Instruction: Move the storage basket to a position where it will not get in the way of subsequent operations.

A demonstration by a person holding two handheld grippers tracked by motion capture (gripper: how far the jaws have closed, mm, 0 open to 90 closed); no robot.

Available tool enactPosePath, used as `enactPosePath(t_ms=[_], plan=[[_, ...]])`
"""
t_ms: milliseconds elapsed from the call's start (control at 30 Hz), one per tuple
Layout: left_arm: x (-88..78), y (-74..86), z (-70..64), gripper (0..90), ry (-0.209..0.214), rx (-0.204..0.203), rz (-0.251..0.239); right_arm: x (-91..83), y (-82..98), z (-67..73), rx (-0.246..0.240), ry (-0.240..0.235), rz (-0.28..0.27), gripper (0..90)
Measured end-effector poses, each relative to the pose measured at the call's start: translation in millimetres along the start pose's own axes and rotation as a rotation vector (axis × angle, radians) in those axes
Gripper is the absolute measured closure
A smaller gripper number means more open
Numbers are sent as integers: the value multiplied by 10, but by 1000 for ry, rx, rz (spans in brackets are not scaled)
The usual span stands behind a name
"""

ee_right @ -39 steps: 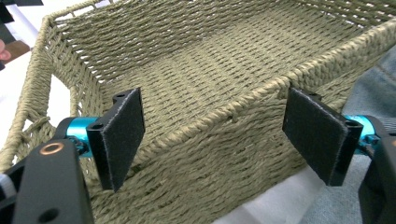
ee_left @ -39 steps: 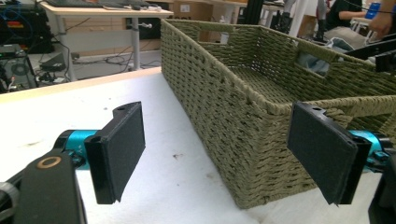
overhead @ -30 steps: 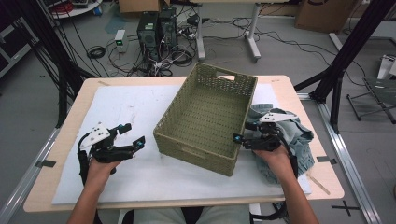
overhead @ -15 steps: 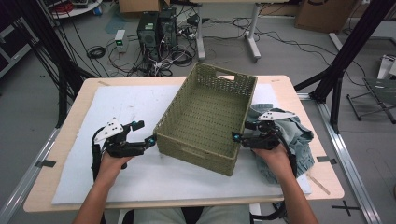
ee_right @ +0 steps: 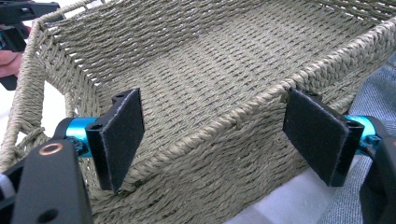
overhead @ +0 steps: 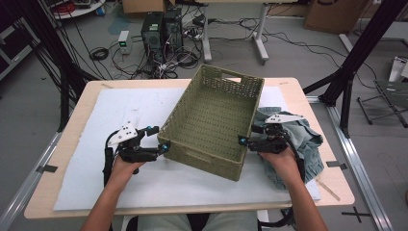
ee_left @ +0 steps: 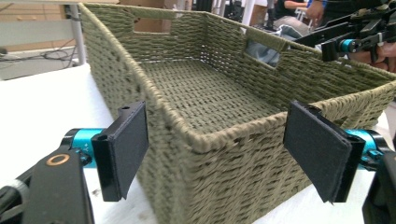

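High view, your green woven basket (overhead: 211, 122) sits in the middle of the tabletop (overhead: 72, 125) on a white sheet (overhead: 125, 110), your left gripper (overhead: 156, 142) by its left corner, fingers wide apart, your right gripper (overhead: 245, 139) by its right wall, fingers wide apart too, blue clothes (overhead: 300, 139) just beside it.
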State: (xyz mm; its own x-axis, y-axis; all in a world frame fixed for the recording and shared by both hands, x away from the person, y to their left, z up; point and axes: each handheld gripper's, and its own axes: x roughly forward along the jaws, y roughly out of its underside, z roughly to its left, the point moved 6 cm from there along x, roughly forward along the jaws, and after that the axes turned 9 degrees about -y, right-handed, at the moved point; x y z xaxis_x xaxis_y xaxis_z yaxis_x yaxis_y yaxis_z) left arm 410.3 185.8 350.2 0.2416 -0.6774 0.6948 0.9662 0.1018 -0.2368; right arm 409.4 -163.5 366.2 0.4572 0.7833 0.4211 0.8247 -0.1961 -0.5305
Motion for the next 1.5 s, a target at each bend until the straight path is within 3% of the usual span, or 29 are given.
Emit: enactPosePath(t_ms=[533,867,1233,1400,1500], plan=[[-11,0,-7,229,-15,-37,19,121,-103,-51,37,-6,-5,203],[-165,15,42,244,-42,-37,31,351,-265,-67,32,-1,19,203],[-337,32,71,246,-59,-32,39,661,-447,-107,17,7,11,206],[-380,44,148,230,-144,-29,37,633,-451,-87,47,-6,-5,204],[-404,46,166,227,-161,-39,20,540,-441,3,0,4,-10,204]])
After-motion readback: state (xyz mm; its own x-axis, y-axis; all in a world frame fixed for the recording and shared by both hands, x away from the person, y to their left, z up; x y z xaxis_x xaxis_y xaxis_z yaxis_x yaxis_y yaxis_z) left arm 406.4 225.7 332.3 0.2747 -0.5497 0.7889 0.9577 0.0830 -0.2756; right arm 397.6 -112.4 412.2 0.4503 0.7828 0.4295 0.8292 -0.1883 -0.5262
